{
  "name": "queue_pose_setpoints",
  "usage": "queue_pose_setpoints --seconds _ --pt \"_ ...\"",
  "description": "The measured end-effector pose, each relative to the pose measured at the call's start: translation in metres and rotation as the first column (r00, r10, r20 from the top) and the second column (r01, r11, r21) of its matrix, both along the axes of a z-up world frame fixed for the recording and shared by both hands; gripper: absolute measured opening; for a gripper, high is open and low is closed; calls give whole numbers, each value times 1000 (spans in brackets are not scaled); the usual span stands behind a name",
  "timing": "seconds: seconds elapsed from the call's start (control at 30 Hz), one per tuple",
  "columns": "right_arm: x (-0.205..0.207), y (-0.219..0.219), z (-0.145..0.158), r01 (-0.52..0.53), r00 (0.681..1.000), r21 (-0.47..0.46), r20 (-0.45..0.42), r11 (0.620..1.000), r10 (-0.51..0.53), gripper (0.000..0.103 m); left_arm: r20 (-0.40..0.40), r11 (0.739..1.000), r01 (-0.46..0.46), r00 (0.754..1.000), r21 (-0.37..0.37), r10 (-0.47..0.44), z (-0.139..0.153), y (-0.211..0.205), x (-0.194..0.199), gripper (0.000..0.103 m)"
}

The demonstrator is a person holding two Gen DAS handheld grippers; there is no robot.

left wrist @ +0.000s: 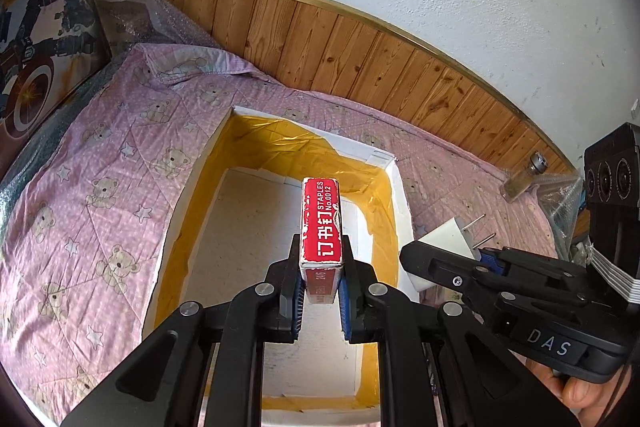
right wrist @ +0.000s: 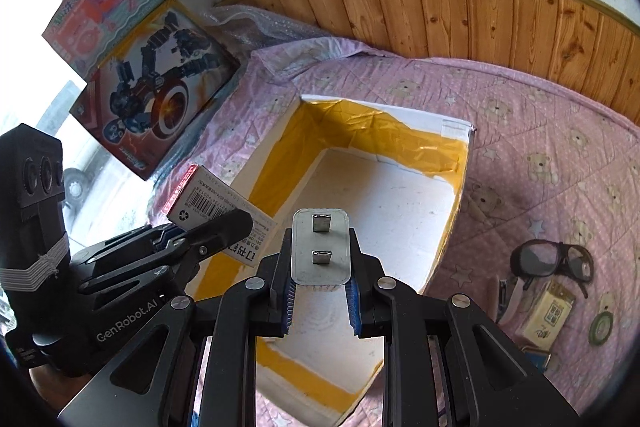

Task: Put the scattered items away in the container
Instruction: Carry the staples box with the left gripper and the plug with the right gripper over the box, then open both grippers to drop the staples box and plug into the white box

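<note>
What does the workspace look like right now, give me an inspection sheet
Surface: pink bear-print quilt on a bed.
Job's things: white box, yellow-taped inside, nothing seen in it; staples box; plug adapter.
Clutter: goggles, small carton, tape ring, jar.
Grippers: left claw shut on staples box; right claw shut on plug adapter.
Cables: nothing seen.
Surroundings: wood headboard, toy boxes.
</note>
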State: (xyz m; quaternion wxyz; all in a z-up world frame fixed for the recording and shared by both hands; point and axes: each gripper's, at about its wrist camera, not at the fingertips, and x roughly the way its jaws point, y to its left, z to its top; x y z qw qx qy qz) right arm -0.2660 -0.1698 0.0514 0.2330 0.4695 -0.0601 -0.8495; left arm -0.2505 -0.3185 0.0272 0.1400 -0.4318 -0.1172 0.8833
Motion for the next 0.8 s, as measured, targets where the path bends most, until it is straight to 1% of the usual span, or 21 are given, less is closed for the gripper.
queue_pose_setpoints --seconds 0.27,0.47,0.53,0.7,0.73,0.77,0.8 --pt "-53 -13 -32 -27 998 76 66 997 22 22 91 1000 -6 996 1 6 -30 -5 -42 15" --pt "-86 -19 -59 -39 992 124 127 992 23 22 164 1000 15 986 -10 -13 -59 2 -72 15" --pt "-95 -20 -67 -37 990 140 141 989 17 22 178 1000 16 984 -26 -12 -66 3 -80 15" --pt "-111 -26 -80 -49 988 167 155 985 23 23 212 999 40 977 -33 -32 -80 5 -98 16" --pt "-114 -26 -82 -47 988 173 152 984 20 25 217 999 35 976 -39 -26 -82 4 -101 16" --pt "-116 -27 -83 -47 989 176 144 983 22 26 222 999 34 975 -37 -25 -84 3 -104 18" --pt "-119 -28 -84 -48 990 178 140 983 23 26 226 999 33 974 -37 -24 -87 2 -106 23"
